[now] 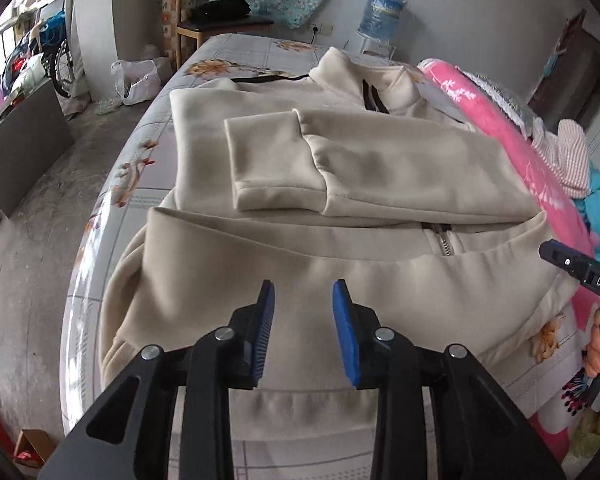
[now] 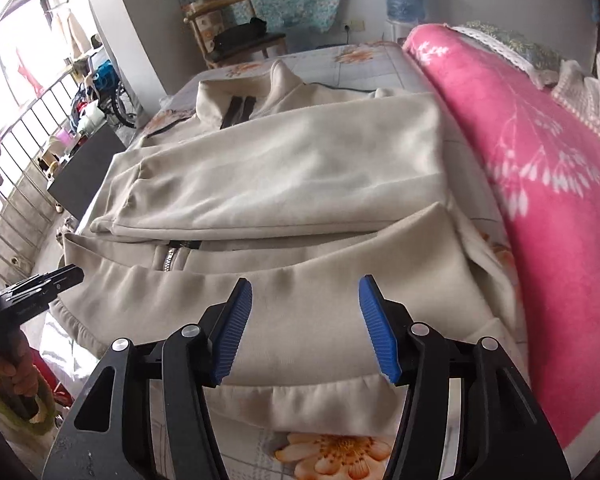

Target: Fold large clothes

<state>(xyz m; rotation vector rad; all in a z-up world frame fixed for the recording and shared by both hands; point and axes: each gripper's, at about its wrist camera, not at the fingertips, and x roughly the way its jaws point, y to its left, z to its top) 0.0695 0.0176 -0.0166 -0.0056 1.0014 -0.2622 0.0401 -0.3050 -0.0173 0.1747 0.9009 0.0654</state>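
above the folded jacket [image 1: 380, 160] both tools [image 1: 303, 332] [image 2: 305, 328] tilt downward, blue pads parted, gripping nothing

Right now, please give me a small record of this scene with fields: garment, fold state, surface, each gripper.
garment: beige zip jacket
fold state: sleeves laid across chest, lower part folded up toward them
surface: bed with floral sheet
beside it: pink blanket
left gripper: open, nothing between pads
right gripper: open, wider, above hem
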